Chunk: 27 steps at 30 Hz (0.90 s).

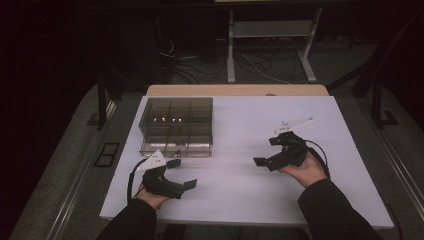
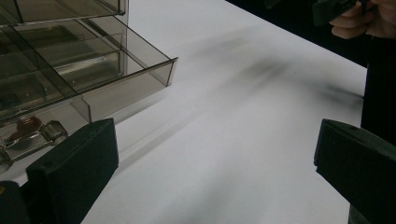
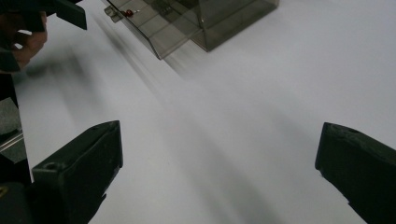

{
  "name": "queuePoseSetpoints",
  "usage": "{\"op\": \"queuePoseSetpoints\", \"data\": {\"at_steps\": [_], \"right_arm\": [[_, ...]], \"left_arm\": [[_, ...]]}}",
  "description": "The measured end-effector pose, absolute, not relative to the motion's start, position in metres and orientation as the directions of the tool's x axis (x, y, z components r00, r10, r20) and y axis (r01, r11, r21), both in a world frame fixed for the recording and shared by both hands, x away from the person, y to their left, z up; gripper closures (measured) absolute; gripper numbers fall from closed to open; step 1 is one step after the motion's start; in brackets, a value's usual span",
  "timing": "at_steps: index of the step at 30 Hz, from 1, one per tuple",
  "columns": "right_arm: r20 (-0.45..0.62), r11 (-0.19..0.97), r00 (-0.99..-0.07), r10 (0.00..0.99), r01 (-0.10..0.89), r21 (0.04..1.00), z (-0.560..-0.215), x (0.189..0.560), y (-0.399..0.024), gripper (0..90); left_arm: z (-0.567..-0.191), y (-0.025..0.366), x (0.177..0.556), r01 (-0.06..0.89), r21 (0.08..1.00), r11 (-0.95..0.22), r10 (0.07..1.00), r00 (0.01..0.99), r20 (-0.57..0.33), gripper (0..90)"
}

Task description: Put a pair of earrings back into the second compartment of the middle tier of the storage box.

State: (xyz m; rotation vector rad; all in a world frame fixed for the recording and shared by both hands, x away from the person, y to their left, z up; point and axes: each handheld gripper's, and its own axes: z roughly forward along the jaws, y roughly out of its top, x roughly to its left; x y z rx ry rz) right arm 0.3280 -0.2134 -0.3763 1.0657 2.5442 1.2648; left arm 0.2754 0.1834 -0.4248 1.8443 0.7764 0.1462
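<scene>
Left gripper (image 1: 182, 174): I have it at about 7 o'clock on the table, jaws spread wide and nothing between them; in the left gripper view I see bare table surface in the gap.
Right gripper (image 1: 267, 151): I have it at about 4 o'clock, jaws likewise wide apart and empty, pointing toward 9 o'clock.
Organizer box (image 1: 176, 126): smoky clear plastic, divided into compartments, standing at about 11 o'clock on the table, just beyond the left gripper at its 12 o'clock and well apart from the right gripper.
Drawer (image 2: 126, 79): the lower tray of the box juts out toward me past the upper body; its front lip is visible in the left gripper view.
Small parts (image 2: 28, 126): a reddish piece and a clear faceted piece lie in a near compartment, close to my left jaw; what they are I cannot tell.
Table (image 1: 240, 190): white top, both grippers over it, neither touching the box.
Floor (image 1: 260, 65): cables and a metal stand at 12 o'clock beyond the table.
</scene>
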Motion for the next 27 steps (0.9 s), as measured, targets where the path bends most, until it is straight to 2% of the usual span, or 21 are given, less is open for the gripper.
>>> {"op": "queuePoseSetpoints", "data": {"at_steps": [14, 27], "right_arm": [[0.235, 0.294, -0.669, 0.706, 0.578, 0.761, -0.406, 0.288, -0.269, 0.3], [0.220, 0.277, -0.646, 0.731, 0.575, 0.770, -0.419, 0.269, -0.283, 0.2]], "left_arm": [[-0.425, 0.182, 0.275, 0.440, 0.873, -0.212, 0.570, 0.781, -0.255, 0.0], [-0.425, 0.182, 0.276, 0.442, 0.872, -0.210, 0.568, 0.781, -0.259, 0.0]]}}
